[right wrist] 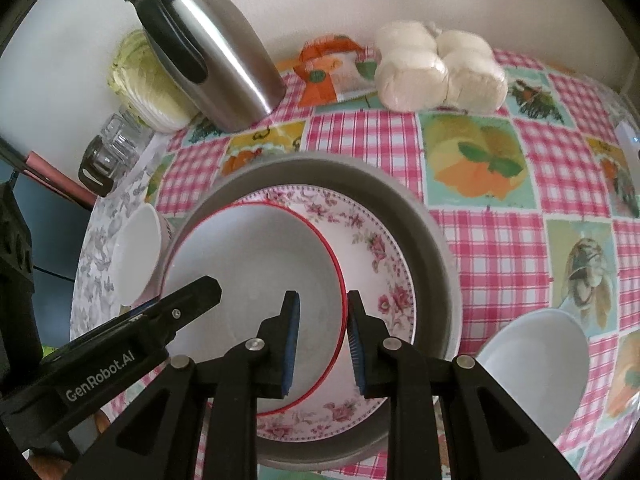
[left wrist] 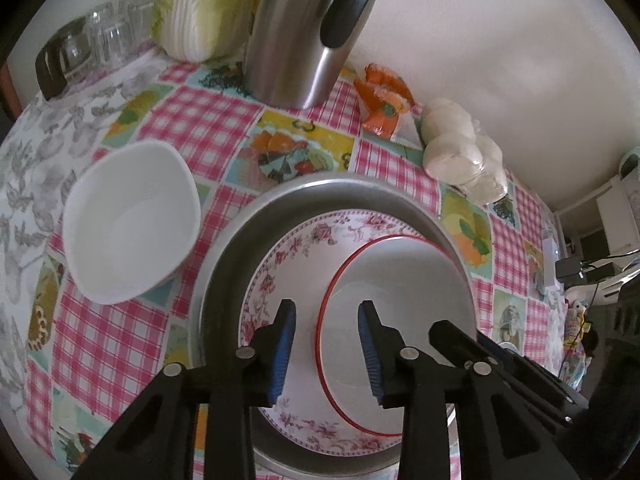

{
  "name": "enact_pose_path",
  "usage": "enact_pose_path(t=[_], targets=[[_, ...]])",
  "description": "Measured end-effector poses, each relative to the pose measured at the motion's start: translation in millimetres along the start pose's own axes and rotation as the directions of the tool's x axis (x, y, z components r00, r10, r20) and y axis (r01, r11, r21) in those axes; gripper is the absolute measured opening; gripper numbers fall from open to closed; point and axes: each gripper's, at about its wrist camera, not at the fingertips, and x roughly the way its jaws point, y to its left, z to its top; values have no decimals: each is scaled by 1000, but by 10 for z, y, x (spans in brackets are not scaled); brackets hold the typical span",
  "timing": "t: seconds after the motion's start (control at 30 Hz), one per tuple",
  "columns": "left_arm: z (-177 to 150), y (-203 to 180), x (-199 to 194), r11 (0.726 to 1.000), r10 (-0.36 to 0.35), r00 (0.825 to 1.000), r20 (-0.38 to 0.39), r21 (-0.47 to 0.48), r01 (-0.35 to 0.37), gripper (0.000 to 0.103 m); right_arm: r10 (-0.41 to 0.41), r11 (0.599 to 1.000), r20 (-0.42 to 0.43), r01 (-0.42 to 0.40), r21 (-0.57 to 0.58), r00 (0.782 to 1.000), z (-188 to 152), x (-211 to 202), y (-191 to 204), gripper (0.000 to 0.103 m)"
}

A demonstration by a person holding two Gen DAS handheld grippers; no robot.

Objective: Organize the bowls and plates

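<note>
Checkered worktop (left wrist: 208,128) up top; at centre frame our right gripper (right wrist: 323,334) fingers clamp the red-rimmed bowl (right wrist: 256,256), left gripper (left wrist: 327,344) fingers apart around its rim.

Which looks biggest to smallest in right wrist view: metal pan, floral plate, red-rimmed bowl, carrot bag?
1. metal pan
2. floral plate
3. red-rimmed bowl
4. carrot bag

The first three are nested, so their order is sure. The bag lies farther back, so its look is partly distance.
</note>
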Motion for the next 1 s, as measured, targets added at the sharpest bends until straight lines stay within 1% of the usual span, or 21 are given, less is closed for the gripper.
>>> enact_pose_path(t=[0.07, 0.13, 0.17, 0.2, 0.23, 0.3, 0.37, 0.43, 0.57, 0.63, 0.77, 0.87, 0.97, 1.0], targets=[[1, -12, -84, 1000, 8, 1000, 17, 9, -9, 45, 2, 1000, 22, -2, 1, 1000, 6, -101, 0, 25], [5, -31, -183, 999, 25, 999, 42, 25, -26, 56, 2, 1000, 36, -2, 2, 999, 9, -174, -3, 25], [8, -38, -217, 999, 33, 998, 51, 29, -35, 59, -3, 1000, 43, 3, 0, 999, 10, -218, 0, 25], [10, -38, -255, 999, 41, 997, 60, 32, -43, 61, -10, 1000, 49, 10, -1, 999, 8, -245, 13, 28], [10, -37, -297, 998, 46, 996, 70, 34, -49, 63, -18, 1000, 55, 18, -2, 998, 2, -279, 17, 37], [10, -23, -364, 998, 52, 995, 81, 32, -54, 67, -31, 999, 69, 31, -6, 997, -8, -340, 28, 46], [-1, -7, -418, 998, 54, 995, 88, 22, -56, 73, -37, 999, 72, 38, -10, 997, -23, -379, 32, 47], [-28, 12, -458, 998, 60, 994, 93, 15, -62, 78, -46, 999, 71, 47, -14, 996, -42, -404, 35, 51], [-97, 62, -479, 997, 77, 992, 96, 6, -78, 85, -53, 998, 71, 55, -18, 996, -85, -444, 51, 55], [-126, 100, -466, 996, 85, 992, 95, -3, -85, 87, -62, 998, 75, 63, -17, 995, -103, -468, 47, 65], [-169, 176, -458, 995, 103, 990, 95, -25, -101, 91, -73, 997, 75, 74, -11, 995, -136, -508, 12, 66], [-180, 219, -504, 994, 107, 987, 117, -41, -103, 102, -89, 996, 73, 89, -1, 993, -165, -526, -32, 66], [-187, 255, -559, 992, 123, 982, 142, -44, -117, 103, -95, 995, 73, 94, 14, 993, -199, -554, -78, 67], [-191, 263, -568, 991, 128, 981, 146, -43, -123, 103, -95, 995, 74, 94, 18, 993, -208, -565, -90, 69]])
